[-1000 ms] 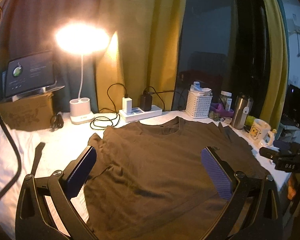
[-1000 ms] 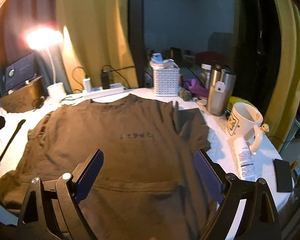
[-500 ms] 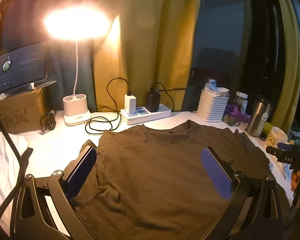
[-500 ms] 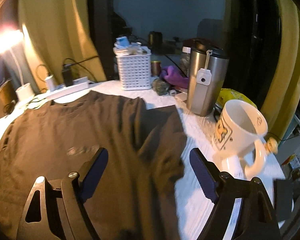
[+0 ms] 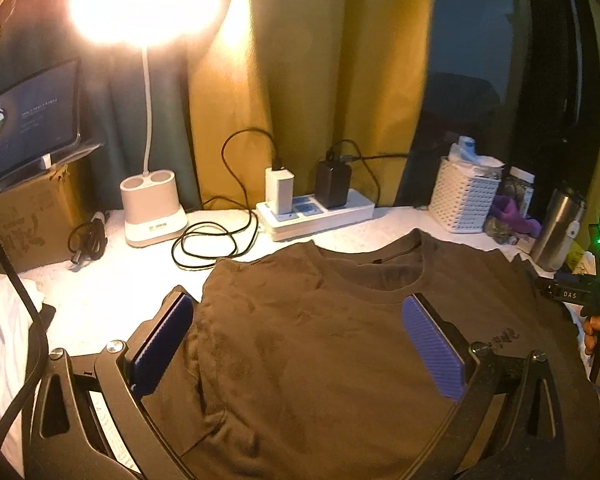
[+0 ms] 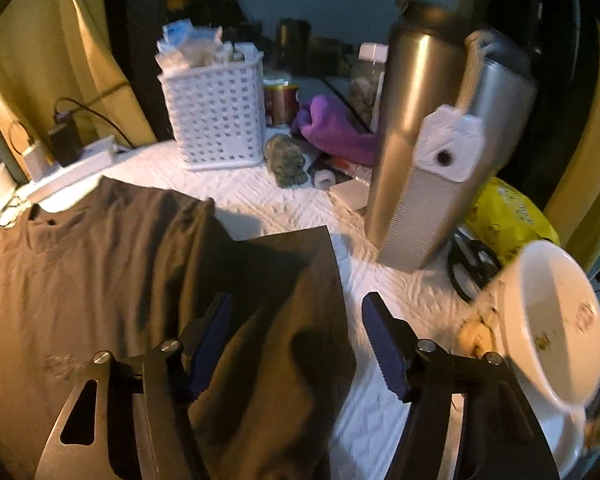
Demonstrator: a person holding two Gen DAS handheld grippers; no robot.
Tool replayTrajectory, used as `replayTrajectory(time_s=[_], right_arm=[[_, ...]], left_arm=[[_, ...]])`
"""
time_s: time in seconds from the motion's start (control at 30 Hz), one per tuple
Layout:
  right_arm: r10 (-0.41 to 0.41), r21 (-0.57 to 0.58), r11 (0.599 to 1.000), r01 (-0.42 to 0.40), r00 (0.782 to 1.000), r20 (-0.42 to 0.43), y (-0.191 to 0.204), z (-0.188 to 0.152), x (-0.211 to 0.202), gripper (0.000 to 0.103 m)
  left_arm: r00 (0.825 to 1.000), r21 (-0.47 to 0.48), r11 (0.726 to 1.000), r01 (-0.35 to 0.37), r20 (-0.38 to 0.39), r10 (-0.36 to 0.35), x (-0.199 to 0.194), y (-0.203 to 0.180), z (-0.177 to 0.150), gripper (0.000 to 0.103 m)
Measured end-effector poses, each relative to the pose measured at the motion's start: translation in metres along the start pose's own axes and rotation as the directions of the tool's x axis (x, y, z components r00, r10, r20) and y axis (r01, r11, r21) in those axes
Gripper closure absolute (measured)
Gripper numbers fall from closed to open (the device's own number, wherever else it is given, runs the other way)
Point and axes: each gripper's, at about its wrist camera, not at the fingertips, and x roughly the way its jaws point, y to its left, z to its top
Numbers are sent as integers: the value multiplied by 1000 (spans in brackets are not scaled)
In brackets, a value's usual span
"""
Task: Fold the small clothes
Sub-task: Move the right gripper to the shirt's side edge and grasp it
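Note:
A dark brown T-shirt (image 5: 320, 340) lies spread flat on the white table cover, collar toward the curtain. My left gripper (image 5: 296, 344) is open and empty, hovering over the shirt's left shoulder, its left blue pad (image 5: 162, 344) at the sleeve edge. In the right wrist view the shirt's right sleeve (image 6: 292, 280) lies flat between my fingers. My right gripper (image 6: 296, 340) is open and empty, low over that sleeve, straddling its outer edge. The right gripper's body also shows at the right edge of the left wrist view (image 5: 580, 292).
Along the back stand a lit desk lamp (image 5: 152, 208), a power strip with chargers (image 5: 312, 210), a white basket (image 6: 216, 120) and a steel tumbler (image 6: 432, 152). A white mug (image 6: 548, 328) sits close to my right finger. A cardboard box with a tablet (image 5: 24, 208) is at left.
Both grippers moved forward and lower over the shirt. The right one swung right to the sleeve, close to the tumbler and mug. Both stayed open.

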Motion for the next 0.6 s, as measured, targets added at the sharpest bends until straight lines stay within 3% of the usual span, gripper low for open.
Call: replayTrajectory(time_s=[0.2, 0.23, 0.27, 0.37, 0.6], right_arm=[[23, 7, 1000, -23, 999, -40, -1, -2, 20, 44], [29, -1, 1000, -30, 999, -37, 1, -3, 19, 52], [37, -9, 999, -38, 999, -35, 2, -3, 17, 68], [51, -36, 998, -53, 998, -38, 10, -3, 16, 95], [-35, -15, 999, 35, 999, -9, 0, -4, -6, 100]], left_arm=[[1000, 15, 1000, -10, -29, 11, 11, 2, -1, 0], [999, 14, 1000, -9, -35, 9, 13, 3, -1, 0], [999, 13, 1000, -6, -38, 7, 14, 3, -2, 0], [999, 15, 1000, 2, -42, -2, 14, 4, -1, 0], [1000, 20, 1000, -3, -12, 3, 0, 12, 2, 0]])
